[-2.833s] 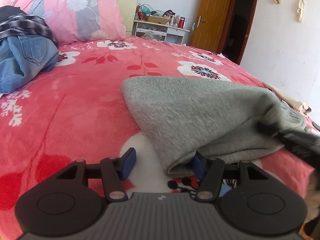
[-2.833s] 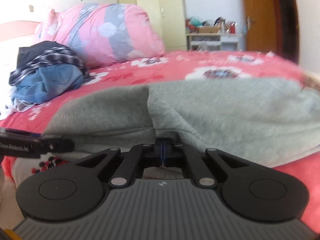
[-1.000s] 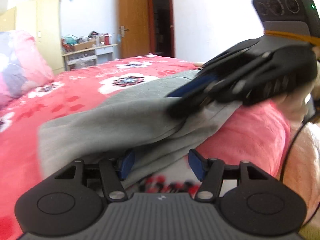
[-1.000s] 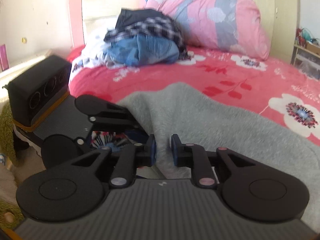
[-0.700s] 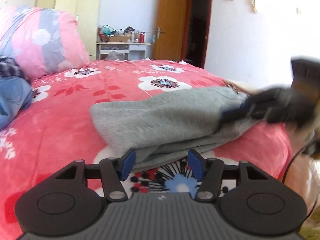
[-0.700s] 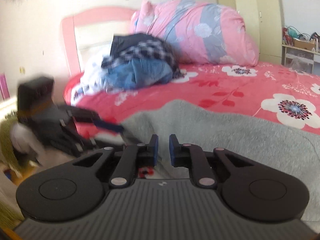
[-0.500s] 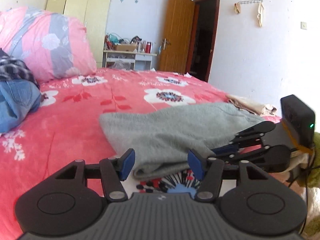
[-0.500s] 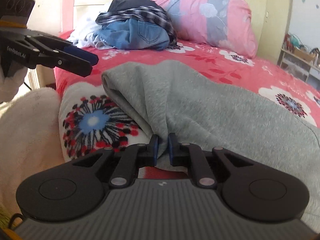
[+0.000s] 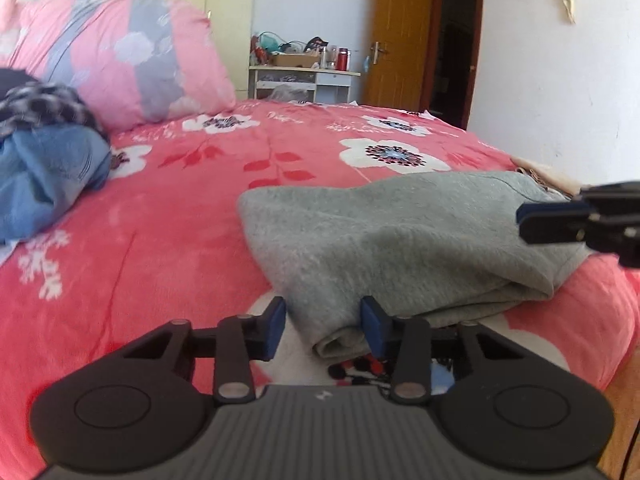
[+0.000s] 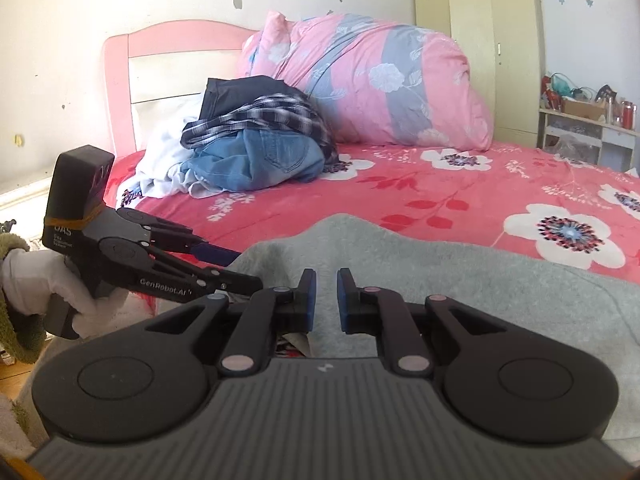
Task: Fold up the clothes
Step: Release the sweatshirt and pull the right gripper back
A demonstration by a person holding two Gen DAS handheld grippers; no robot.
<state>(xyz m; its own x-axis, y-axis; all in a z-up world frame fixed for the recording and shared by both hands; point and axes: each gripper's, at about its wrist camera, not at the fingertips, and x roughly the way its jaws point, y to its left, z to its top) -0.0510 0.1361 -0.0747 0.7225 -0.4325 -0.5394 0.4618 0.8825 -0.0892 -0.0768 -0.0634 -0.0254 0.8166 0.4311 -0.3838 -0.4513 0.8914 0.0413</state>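
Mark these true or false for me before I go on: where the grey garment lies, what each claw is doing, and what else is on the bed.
1. The grey garment lies folded on the red floral bedspread. True.
2. The left claw is clamped shut on the garment. False: it is open, its pads either side of the folded corner.
3. The right claw is open and grips nothing. True.
4. The jeans lie on top of the grey garment. False: they sit in a clothes pile near the headboard.
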